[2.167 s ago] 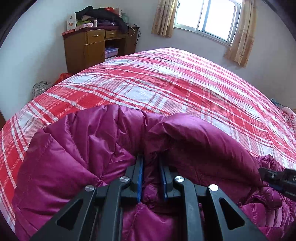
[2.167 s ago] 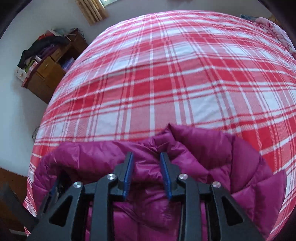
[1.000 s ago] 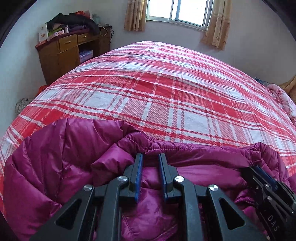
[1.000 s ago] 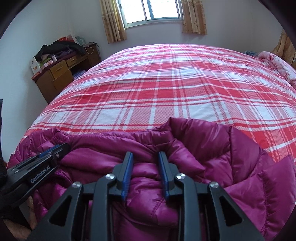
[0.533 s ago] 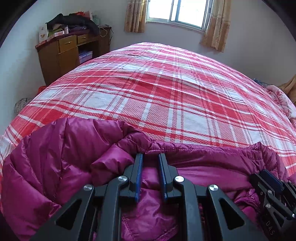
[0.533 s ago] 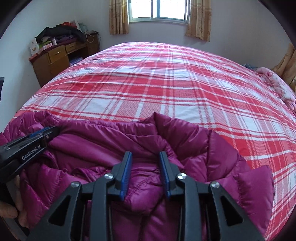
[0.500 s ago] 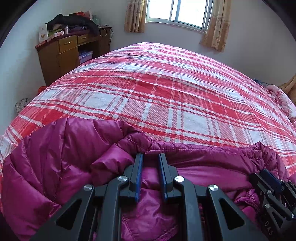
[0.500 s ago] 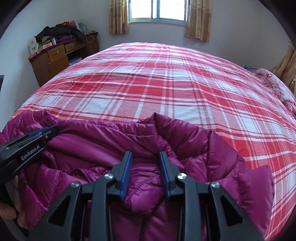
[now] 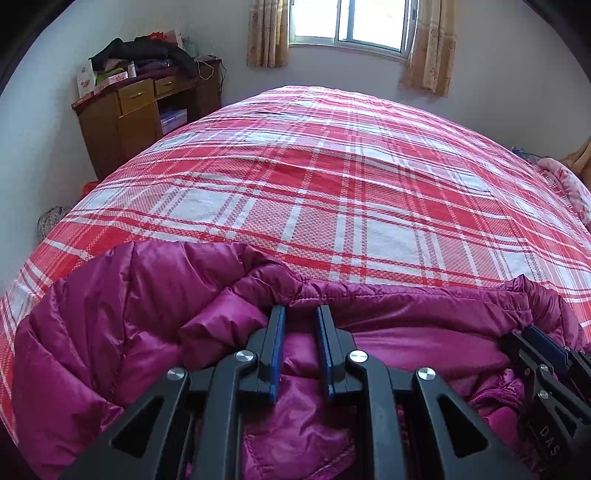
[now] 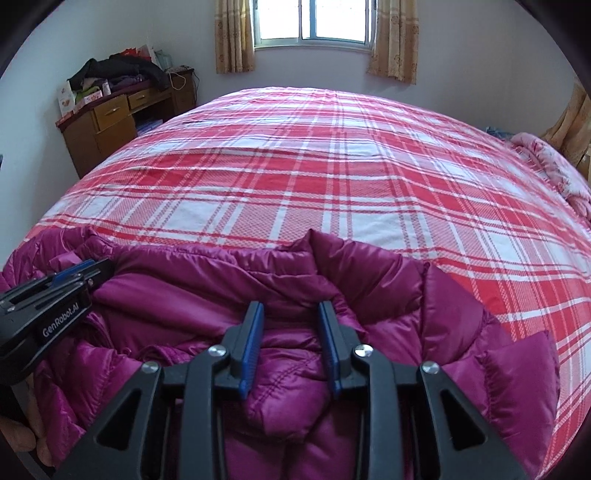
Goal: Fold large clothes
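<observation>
A magenta quilted down jacket (image 9: 122, 314) lies bunched at the near edge of the red-and-white plaid bed (image 9: 332, 184); it also shows in the right wrist view (image 10: 424, 314). My left gripper (image 9: 299, 314) is shut on a fold of the jacket near its far hem. My right gripper (image 10: 290, 310) is shut on another fold of the jacket. Each gripper shows in the other's view, the right gripper low at the right (image 9: 532, 343) and the left gripper at the left (image 10: 85, 269).
A wooden desk (image 9: 140, 110) piled with clothes stands at the back left by the wall. A curtained window (image 9: 351, 22) is at the far wall. A pink floral blanket (image 10: 554, 166) lies at the bed's right edge.
Both grippers, still holding the jacket, have moved apart and levelled; the jacket's far edge is now pulled straighter between them. The right view has tilted up to show the window.
</observation>
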A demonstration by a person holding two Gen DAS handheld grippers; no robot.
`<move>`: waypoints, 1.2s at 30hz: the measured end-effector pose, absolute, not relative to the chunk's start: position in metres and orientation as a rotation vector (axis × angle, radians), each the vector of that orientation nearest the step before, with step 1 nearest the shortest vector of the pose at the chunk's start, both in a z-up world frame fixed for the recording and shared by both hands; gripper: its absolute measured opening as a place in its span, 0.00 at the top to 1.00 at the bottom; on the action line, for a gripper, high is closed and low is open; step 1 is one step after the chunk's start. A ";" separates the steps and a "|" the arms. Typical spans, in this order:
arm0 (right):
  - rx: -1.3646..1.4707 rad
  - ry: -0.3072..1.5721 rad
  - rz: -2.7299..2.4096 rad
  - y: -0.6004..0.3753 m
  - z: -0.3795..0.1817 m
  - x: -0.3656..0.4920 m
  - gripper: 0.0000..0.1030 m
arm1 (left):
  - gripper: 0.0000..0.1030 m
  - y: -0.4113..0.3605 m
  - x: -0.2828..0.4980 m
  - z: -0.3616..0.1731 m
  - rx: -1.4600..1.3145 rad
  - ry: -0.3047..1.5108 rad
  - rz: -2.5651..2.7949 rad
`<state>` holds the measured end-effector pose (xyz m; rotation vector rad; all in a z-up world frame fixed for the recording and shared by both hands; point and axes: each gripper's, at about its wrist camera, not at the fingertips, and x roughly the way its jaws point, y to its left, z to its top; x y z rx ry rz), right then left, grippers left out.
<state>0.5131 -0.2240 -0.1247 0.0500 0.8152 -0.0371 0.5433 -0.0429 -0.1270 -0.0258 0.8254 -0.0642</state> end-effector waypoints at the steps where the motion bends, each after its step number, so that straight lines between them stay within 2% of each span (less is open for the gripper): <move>1: 0.060 0.813 -0.034 -0.225 -0.125 0.513 0.69 | 0.82 -0.043 0.543 -0.127 -0.024 0.825 -0.063; 20: -0.027 0.812 -0.087 -0.210 -0.127 0.518 0.68 | 0.82 -0.064 0.542 -0.128 0.136 0.813 0.018; 26: -0.139 0.822 -0.139 -0.198 -0.130 0.522 0.68 | 0.82 -0.066 0.542 -0.129 0.145 0.814 0.022; 36: -0.110 0.800 -0.129 -0.202 -0.128 0.518 0.67 | 0.82 -0.071 0.538 -0.125 0.200 0.816 0.038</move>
